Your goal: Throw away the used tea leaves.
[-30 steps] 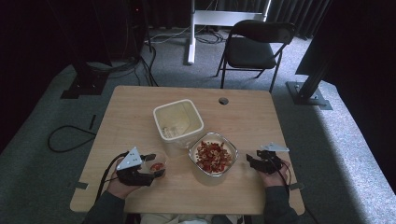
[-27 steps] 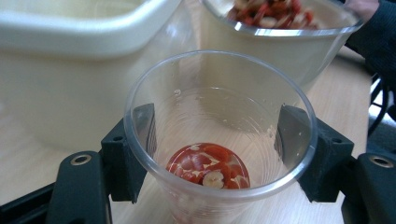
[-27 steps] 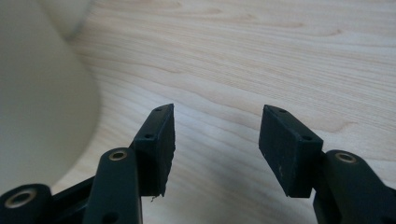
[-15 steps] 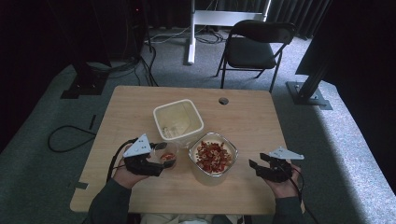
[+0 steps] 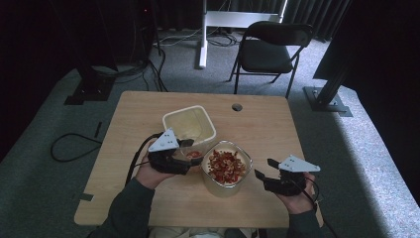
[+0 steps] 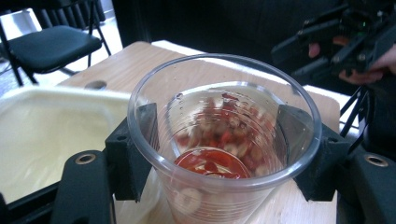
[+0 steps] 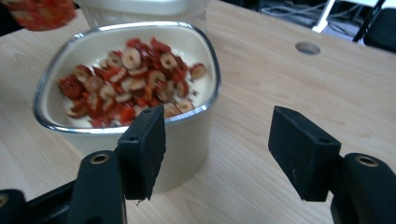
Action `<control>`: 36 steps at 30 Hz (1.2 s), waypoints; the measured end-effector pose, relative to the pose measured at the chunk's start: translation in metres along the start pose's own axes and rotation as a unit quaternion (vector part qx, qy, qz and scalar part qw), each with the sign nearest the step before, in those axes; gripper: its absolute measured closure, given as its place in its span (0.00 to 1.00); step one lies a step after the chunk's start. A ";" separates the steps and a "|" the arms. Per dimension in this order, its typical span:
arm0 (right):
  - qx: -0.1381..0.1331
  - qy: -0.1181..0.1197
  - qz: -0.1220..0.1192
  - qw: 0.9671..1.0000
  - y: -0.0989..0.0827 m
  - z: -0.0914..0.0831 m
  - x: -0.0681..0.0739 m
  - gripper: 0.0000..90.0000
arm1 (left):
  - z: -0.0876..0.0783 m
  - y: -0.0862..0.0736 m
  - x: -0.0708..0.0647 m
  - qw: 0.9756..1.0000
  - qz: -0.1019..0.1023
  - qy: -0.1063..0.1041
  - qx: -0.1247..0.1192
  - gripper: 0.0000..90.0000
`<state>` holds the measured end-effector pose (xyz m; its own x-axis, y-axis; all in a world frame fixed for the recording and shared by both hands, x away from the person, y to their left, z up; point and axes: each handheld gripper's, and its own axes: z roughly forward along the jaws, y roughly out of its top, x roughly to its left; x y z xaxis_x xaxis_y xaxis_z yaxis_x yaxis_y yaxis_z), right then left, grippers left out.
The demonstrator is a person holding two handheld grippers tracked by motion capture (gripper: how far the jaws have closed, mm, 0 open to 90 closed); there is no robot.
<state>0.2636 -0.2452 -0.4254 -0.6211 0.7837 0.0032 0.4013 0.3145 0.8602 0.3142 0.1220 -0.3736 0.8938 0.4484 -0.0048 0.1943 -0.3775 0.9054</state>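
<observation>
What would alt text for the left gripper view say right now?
The left hand-held gripper clamps a clear plastic cup between its black jaws, with a few red and pale dried fruit slices at the bottom. An empty cream tub sits to the left on the wooden table, and the other hand-held gripper shows top right.

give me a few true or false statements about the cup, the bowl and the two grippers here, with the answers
1. The left gripper is shut on the clear plastic cup. True.
2. The cup is empty. False: a few red and pale dried slices lie at its bottom.
3. The right gripper grips the white metal-rimmed bowl of red dried slices. False: its jaws stand open, with nothing between them.
4. The pale square plastic tub stands beyond the bowl, farther from the person. True.
5. The bowl holds only liquid. False: it holds dried slices.
</observation>
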 end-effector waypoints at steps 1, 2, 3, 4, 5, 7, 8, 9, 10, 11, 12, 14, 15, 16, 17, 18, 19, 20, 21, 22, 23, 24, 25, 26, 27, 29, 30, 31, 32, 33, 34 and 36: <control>-0.003 0.005 -0.002 1.000 0.002 -0.001 0.002 0.39 | 0.002 0.003 -0.001 1.000 0.002 0.000 -0.001 0.36; -0.006 0.008 -0.003 1.000 0.004 -0.001 0.002 0.39 | 0.005 0.006 -0.001 1.000 0.004 -0.001 0.000 0.36; -0.010 0.012 -0.005 1.000 0.006 -0.001 0.004 0.39 | 0.008 0.010 -0.001 1.000 0.002 -0.003 -0.001 0.36; -0.012 0.016 -0.008 1.000 0.008 -0.001 0.006 0.39 | 0.012 0.014 -0.001 1.000 0.003 -0.004 -0.001 0.36; -0.015 0.019 -0.012 1.000 0.010 0.000 0.008 0.38 | 0.015 0.017 -0.001 1.000 0.003 -0.004 -0.001 0.36; -0.018 0.024 -0.019 0.999 0.013 0.002 0.011 0.38 | 0.021 0.023 -0.001 1.000 0.003 -0.001 -0.002 0.36; -0.020 0.026 -0.023 0.999 0.015 0.004 0.013 0.39 | 0.024 0.026 0.000 1.000 0.003 -0.002 -0.003 0.36; -0.020 0.029 -0.024 0.999 0.017 0.006 0.014 0.39 | 0.027 0.030 0.000 1.000 0.003 -0.003 -0.005 0.36; -0.022 0.032 -0.027 0.999 0.018 0.008 0.015 0.38 | 0.030 0.033 0.000 1.000 0.004 -0.003 -0.007 0.36; -0.023 0.037 -0.027 0.999 0.020 0.010 0.016 0.38 | 0.033 0.036 0.000 1.000 0.004 -0.004 -0.008 0.36; -0.027 0.042 -0.029 0.998 0.023 0.014 0.018 0.37 | 0.035 0.039 -0.001 1.000 0.005 -0.005 -0.007 0.36; -0.032 0.051 -0.032 0.998 0.026 0.018 0.021 0.36 | 0.040 0.043 -0.002 1.000 0.007 -0.008 -0.009 0.36; -0.035 0.055 -0.034 0.997 0.029 0.021 0.023 0.35 | 0.042 0.045 -0.003 1.000 0.008 -0.009 -0.010 0.36; -0.038 0.057 -0.037 0.997 0.030 0.023 0.025 0.35 | 0.045 0.047 -0.004 1.000 0.009 -0.012 -0.010 0.36; -0.039 0.062 -0.039 0.997 0.033 0.027 0.027 0.34 | 0.047 0.049 -0.005 1.000 0.011 -0.014 -0.011 0.36; -0.040 0.064 -0.039 0.996 0.035 0.031 0.029 0.34 | 0.050 0.051 -0.007 1.000 0.011 -0.015 -0.012 0.36; -0.042 0.068 -0.041 0.996 0.038 0.034 0.031 0.33 | 0.052 0.052 -0.009 1.000 0.012 -0.016 -0.011 0.36; -0.043 0.072 -0.043 0.996 0.040 0.039 0.032 0.33 | 0.054 0.054 -0.010 1.000 0.013 -0.018 -0.012 0.36; -0.044 0.075 -0.044 0.995 0.042 0.043 0.034 0.32 | 0.055 0.055 -0.011 1.000 0.012 -0.020 -0.014 0.36; -0.044 0.077 -0.045 0.995 0.044 0.046 0.036 0.32 | 0.057 0.056 -0.013 1.000 0.015 -0.021 -0.015 0.36; -0.045 0.080 -0.047 0.995 0.046 0.050 0.038 0.31 | 0.059 0.058 -0.014 0.999 0.015 -0.023 -0.017 0.36; -0.050 0.080 -0.049 0.994 0.048 0.054 0.040 0.31 | 0.060 0.059 -0.015 0.999 0.016 -0.026 -0.019 0.36; -0.052 0.081 -0.048 0.994 0.050 0.057 0.041 0.32 | 0.061 0.060 -0.016 0.999 0.016 -0.028 -0.020 0.36; -0.054 0.081 -0.047 0.994 0.051 0.060 0.041 0.32 | 0.063 0.061 -0.017 0.999 0.015 -0.030 -0.023 0.36; -0.059 0.080 -0.048 0.994 0.053 0.063 0.041 0.33 | 0.064 0.061 -0.018 0.999 0.014 -0.032 -0.025 0.36; -0.065 0.081 -0.043 0.994 0.055 0.066 0.041 0.36 | 0.067 0.062 -0.019 0.999 0.013 -0.035 -0.026 0.36; -0.069 0.081 -0.042 0.993 0.055 0.067 0.041 0.37 | 0.068 0.062 -0.019 0.999 0.012 -0.036 -0.027 0.36; -0.070 0.080 -0.043 0.993 0.056 0.067 0.041 0.39 | 0.069 0.062 -0.019 0.999 0.010 -0.037 -0.027 0.36; -0.070 0.077 -0.042 0.994 0.056 0.068 0.041 0.42 | 0.069 0.062 -0.019 0.999 0.009 -0.038 -0.028 0.36; -0.070 0.075 -0.042 0.994 0.056 0.069 0.040 0.44 | 0.070 0.062 -0.019 0.999 0.008 -0.036 -0.028 0.36; -0.070 0.075 -0.040 0.994 0.055 0.069 0.040 0.44 | 0.070 0.062 -0.019 0.999 0.006 -0.036 -0.027 0.36; -0.070 0.075 -0.038 0.994 0.055 0.069 0.039 0.45 | 0.071 0.062 -0.019 0.999 0.007 -0.036 -0.027 0.36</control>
<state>0.3077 -0.1606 -0.4135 -0.7437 0.6686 0.0019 0.2581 0.2845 0.9233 0.3381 0.0324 -0.3479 0.9233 0.3834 -0.0217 0.1623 -0.3382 0.9270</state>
